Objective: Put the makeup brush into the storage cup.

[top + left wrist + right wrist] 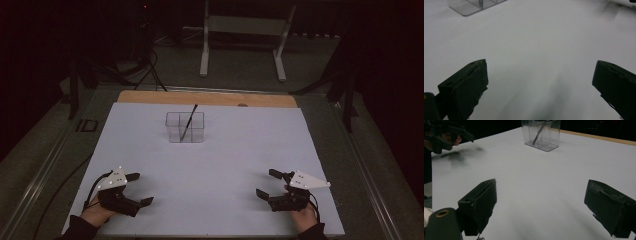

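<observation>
two tools point(140, 189) point(266, 183) open, dark pen point(188, 122) blurred inside clear organizer point(185, 127)

No legible text — anywhere.

This looks like a lab or recording room: a table point(100, 165) covered with plain white sheeting fills the middle of the frame, dark surroundings close in on all sides, cables point(150, 70) trail at upper left, and a white metal stand point(245, 30) rises at top centre.

A pen point(188, 123) stands in the box point(185, 127) mid-table point(210, 165), toward the far edge.
</observation>
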A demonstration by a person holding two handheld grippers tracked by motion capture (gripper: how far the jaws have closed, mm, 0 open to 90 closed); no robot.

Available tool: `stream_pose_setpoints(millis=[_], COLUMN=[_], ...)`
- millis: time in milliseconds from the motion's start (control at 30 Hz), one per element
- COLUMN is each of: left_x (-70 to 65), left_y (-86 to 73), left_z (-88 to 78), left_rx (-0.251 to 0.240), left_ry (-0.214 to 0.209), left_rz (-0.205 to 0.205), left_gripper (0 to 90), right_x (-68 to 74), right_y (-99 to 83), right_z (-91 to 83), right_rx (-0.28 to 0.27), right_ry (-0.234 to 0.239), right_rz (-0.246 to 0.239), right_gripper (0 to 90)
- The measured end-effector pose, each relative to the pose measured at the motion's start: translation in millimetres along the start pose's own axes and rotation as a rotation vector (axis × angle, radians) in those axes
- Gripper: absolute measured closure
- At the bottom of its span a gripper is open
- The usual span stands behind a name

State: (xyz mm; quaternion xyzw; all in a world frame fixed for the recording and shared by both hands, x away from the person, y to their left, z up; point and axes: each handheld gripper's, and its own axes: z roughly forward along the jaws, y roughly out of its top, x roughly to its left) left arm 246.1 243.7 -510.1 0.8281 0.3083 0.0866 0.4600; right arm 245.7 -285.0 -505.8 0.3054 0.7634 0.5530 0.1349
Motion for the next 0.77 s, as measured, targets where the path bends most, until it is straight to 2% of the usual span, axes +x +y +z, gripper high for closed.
stream_pose_setpoints(millis=[100, 267, 567, 767], left_x=[0.6, -4.1, -6.1, -6.4], left_y=[-0.1, -0.1, -3.2, -2.2], left_z=[0.1, 1.7, 3.1, 2.0], left_rx=[0.011, 0.010, -0.001, -0.011], left_ry=[0.013, -0.002, -0.044, -0.054], left_rz=[0.013, 0.034, 0.027, 0.032], left_gripper=[1.6, 1.6, 1.6, 1.6], right_x=[-0.1, 0.3, 0.2, 0.1], right_y=[-0.1, 0.1, 0.2, 0.5], right_z=[0.3, 0.9, 0.0, -0.4], right_rx=[0.001, 0.003, 0.000, -0.002], right_ry=[0.003, 0.003, 0.001, 0.000], right_rz=[0.002, -0.002, -0.003, -0.004], right_gripper=[11.0, 11.0, 11.0, 11.0])
